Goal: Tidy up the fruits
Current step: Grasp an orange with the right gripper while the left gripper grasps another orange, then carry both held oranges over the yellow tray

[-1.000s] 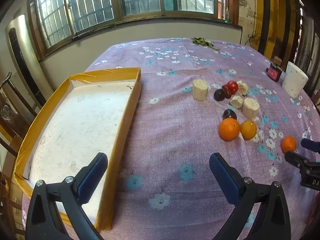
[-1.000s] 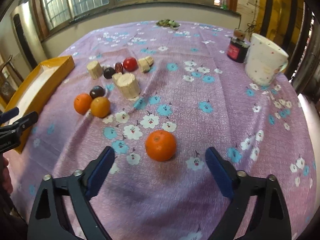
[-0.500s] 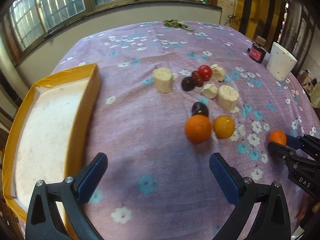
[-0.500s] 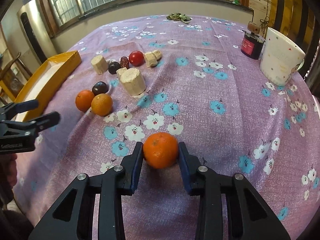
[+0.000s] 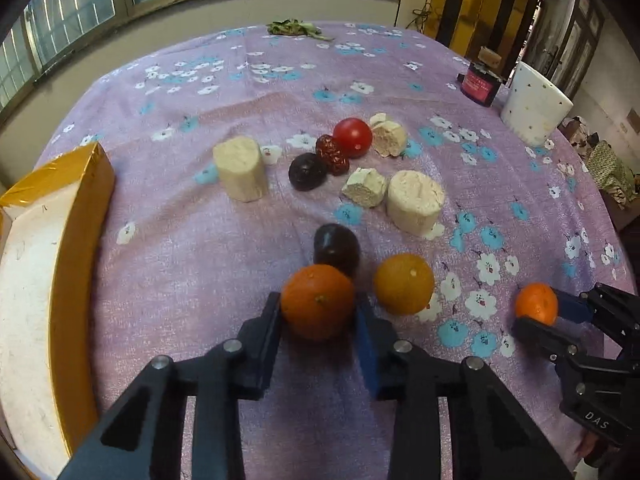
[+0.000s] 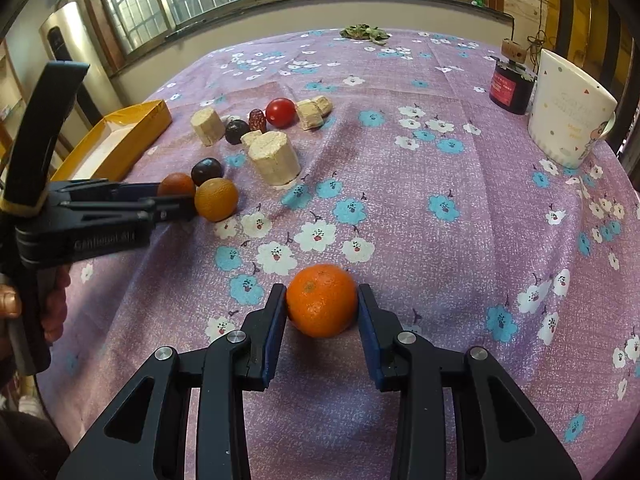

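You've barely started: the yellow tray (image 5: pixel 86 216) at the left edge of the tabletop (image 5: pixel 192 248) shows only a bare white floor in the part you can see, no fruit in it yet. Both claws are on fruit, though. Your left gripper (image 5: pixel 318 316) is closed down on the deep-orange orange (image 5: pixel 318 306) near the front-middle of the cloth, pads touching both sides; looks gripped, but whether it's off the cloth I can't tell. Your right gripper (image 6: pixel 322 308) brackets the other orange (image 6: pixel 322 300) toward the front-right; left pad touches, the right pad shows a sliver of gap, so call it nearly closed, w/ the fruit resting on the cloth.

Left to do, as I judge it: carry those two over, then the paler orange (image 5: pixel 404 284), the dark plum (image 5: pixel 336 248) touching the back of your left-hand orange, the second dark fruit (image 5: pixel 307 171), the red date (image 5: pixel 331 155) and the tomato (image 5: pixel 353 137) further back. The pale cut chunks (image 5: pixel 415 202) may or may not count as fruit; can't say what they are.

Hard to see: most of the tray is cut off at the left edge of the left view, so its near end is unknown. The plum's lower half is hidden behind the orange. The mug (image 6: pixel 570 114) and dark jar (image 6: pixel 512 88) sit at the far right, well apart.
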Motion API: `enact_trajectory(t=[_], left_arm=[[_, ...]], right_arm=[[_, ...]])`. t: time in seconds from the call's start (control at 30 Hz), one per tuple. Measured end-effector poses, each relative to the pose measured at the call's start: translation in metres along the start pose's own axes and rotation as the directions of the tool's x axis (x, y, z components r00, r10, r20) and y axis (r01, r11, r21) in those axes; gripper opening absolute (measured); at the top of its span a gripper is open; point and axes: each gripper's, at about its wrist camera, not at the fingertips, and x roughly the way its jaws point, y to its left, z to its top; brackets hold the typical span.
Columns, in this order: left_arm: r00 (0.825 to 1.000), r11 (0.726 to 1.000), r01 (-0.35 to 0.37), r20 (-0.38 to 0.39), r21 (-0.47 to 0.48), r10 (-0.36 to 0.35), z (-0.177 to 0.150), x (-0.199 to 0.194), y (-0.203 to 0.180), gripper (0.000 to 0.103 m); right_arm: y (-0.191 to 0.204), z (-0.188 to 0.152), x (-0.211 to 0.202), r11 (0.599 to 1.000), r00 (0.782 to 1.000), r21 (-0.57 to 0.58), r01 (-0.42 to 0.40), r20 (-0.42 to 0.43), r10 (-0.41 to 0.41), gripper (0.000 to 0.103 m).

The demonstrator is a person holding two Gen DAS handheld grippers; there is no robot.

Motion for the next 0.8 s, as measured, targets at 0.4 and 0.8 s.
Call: enact_trajectory(t=[0.4, 0.8], left_arm=[[0.997, 1.0, 0.016, 0.076, -0.006, -0.016, -0.023, -0.054, 0.022, 0.037], [0.992, 0.998, 0.023, 0.127, -0.053, -0.016, -0.042, -0.091, 0.07, 0.037]], right_arm=[[0.034, 0.004, -0.009, 1.0, 1.0, -0.027, -0.007, 0.019, 0.008, 0.034], [0.088, 0.013, -0.01, 0.998, 0.999, -0.052, -0.023, 0.028, 0.024, 0.034]])
